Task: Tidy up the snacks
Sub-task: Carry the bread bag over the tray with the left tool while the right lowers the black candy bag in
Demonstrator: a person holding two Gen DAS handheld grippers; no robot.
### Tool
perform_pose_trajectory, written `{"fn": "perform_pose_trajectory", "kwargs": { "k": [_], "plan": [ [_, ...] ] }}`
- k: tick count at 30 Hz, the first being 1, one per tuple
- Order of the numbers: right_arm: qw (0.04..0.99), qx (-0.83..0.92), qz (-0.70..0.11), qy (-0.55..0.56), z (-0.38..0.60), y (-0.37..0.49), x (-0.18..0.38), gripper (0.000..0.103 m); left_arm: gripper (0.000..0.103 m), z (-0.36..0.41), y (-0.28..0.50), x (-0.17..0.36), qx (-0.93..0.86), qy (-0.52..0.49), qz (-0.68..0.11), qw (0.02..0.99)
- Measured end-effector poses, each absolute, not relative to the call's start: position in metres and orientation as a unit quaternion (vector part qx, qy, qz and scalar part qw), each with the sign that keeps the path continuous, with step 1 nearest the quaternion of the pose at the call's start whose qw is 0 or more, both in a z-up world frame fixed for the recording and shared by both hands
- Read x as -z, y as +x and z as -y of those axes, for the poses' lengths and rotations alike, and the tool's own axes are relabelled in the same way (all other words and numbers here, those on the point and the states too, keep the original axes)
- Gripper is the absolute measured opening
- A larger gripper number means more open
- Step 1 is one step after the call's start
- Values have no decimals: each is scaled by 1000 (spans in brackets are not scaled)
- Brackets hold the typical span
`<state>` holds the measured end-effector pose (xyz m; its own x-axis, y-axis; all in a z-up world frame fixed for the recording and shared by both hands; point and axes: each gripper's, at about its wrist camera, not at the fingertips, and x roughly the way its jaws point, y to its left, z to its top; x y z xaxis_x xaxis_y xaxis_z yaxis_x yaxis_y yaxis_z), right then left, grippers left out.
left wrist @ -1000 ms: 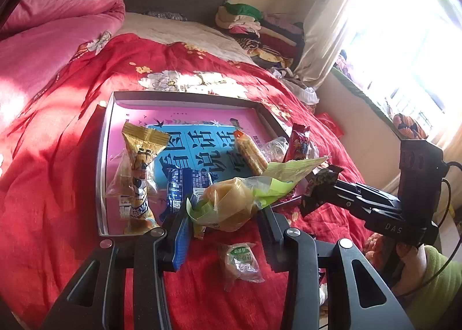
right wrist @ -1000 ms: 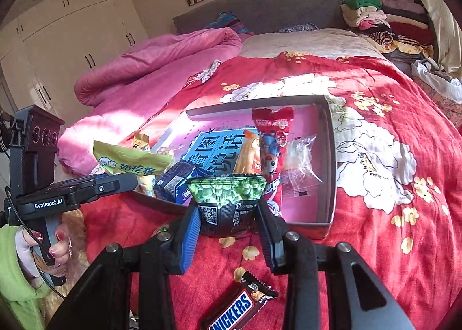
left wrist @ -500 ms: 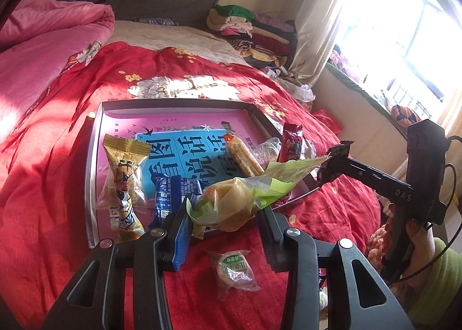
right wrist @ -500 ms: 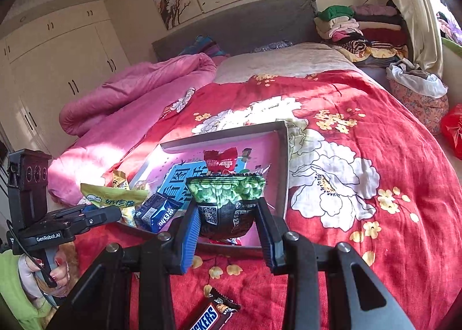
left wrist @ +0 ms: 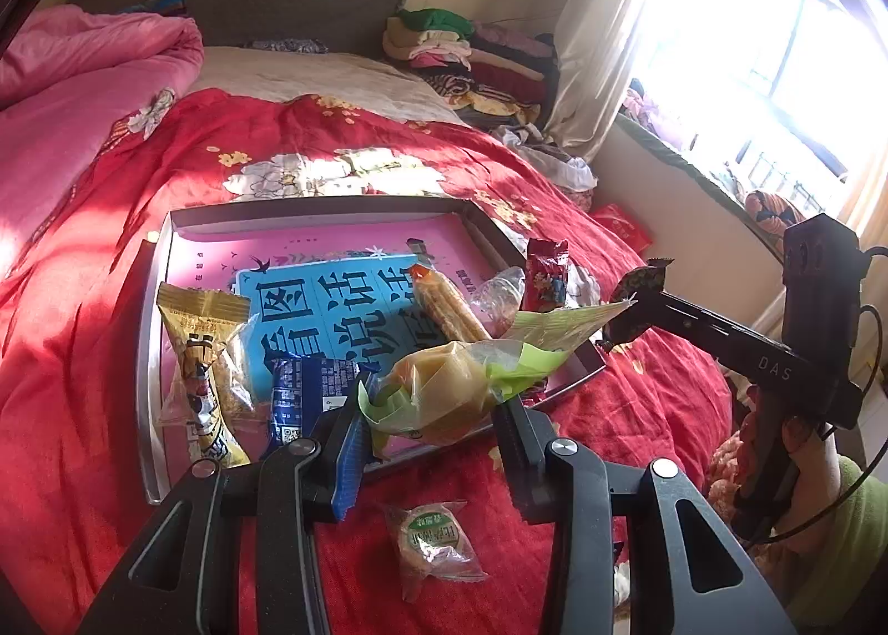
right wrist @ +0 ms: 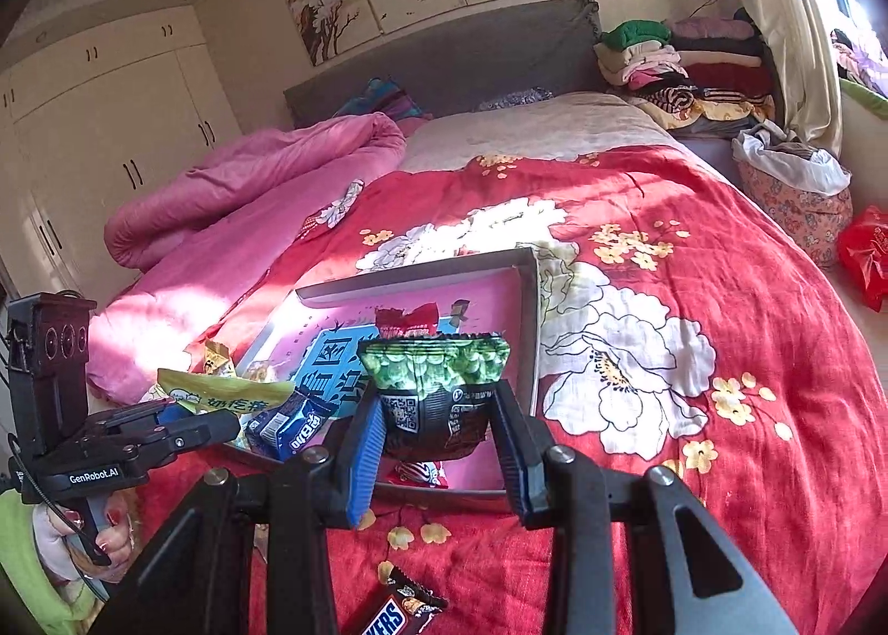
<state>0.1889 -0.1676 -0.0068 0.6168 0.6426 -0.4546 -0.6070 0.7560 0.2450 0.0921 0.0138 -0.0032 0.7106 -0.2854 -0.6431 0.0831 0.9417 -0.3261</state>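
My left gripper [left wrist: 427, 413] is shut on a pastry in a clear and green wrapper [left wrist: 444, 385], held above the near edge of the grey tray [left wrist: 311, 207] with a pink and blue floor. My right gripper [right wrist: 438, 424] is shut on a dark packet printed with green peas [right wrist: 435, 391], raised over the tray's near right corner [right wrist: 530, 302]. In the tray lie a gold packet [left wrist: 202, 352], a blue packet [left wrist: 305, 391], an orange bar [left wrist: 444, 305], a clear bag [left wrist: 502, 291] and a red packet [left wrist: 546, 274]. The right gripper [left wrist: 638, 302] shows in the left wrist view.
The tray rests on a red flowered bedspread [right wrist: 666, 302]. A small round wrapped cake [left wrist: 433, 538] lies on it below my left gripper, and a Snickers bar [right wrist: 397, 613] below my right. A pink duvet [right wrist: 250, 180] is at the left, folded clothes [right wrist: 682, 69] at the headboard.
My right gripper has risen and drawn back a little with the pea packet, so the tray sits lower and farther in its view. My left gripper kept its hold and barely moved.
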Motion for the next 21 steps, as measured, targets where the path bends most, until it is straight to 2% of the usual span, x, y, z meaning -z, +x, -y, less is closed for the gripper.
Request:
{"fn": "perform_pose_trajectory", "kwargs": {
  "k": [21],
  "plan": [
    [904, -325, -274, 35, 167, 205, 13, 38, 43, -3, 121, 23, 104, -129, -389, 906]
  ]
}}
